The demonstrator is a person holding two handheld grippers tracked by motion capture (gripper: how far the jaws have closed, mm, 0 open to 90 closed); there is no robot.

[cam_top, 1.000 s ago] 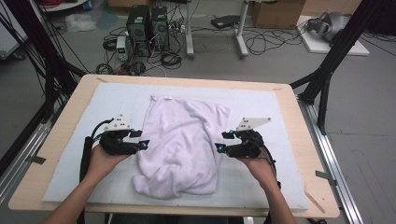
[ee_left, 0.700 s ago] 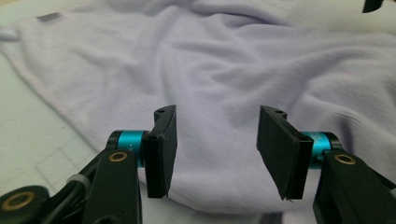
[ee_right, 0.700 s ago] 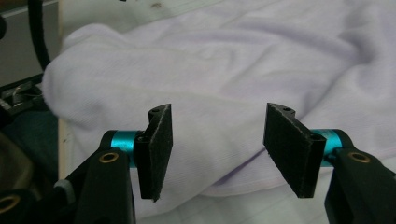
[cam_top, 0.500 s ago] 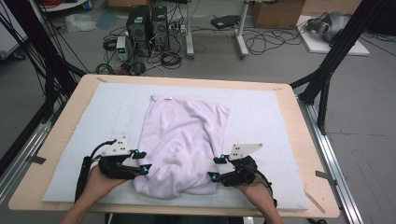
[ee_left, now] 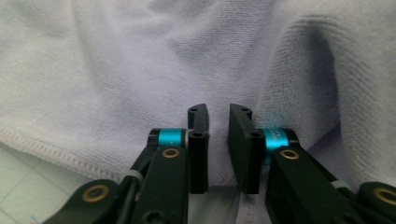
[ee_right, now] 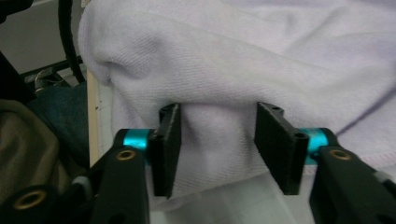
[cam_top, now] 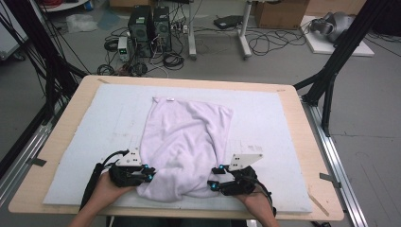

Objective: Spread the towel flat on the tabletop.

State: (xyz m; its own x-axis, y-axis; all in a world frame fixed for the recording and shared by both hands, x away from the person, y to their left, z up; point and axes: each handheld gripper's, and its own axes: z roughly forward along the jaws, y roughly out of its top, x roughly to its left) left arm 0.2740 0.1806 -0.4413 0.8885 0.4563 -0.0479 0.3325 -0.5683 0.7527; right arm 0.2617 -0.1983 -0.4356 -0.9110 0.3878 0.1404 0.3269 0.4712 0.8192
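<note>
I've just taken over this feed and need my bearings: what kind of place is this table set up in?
Most likely a lab or workshop set up for recording. Computer towers and loose cables sit on the bare floor behind the table, and black frame struts stand at its sides.

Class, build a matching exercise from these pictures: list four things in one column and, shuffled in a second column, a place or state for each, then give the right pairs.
Column one:
1. left gripper
2. right gripper
3. towel
4. computer towers

Column two:
A. on the floor beyond the table
B. jaws wide apart, cloth between them
C. jaws nearly together, a narrow gap, cloth between them
D. pale lilac, rumpled on the white mat

Pairs: 1-C, 2-B, 3-D, 4-A
</note>
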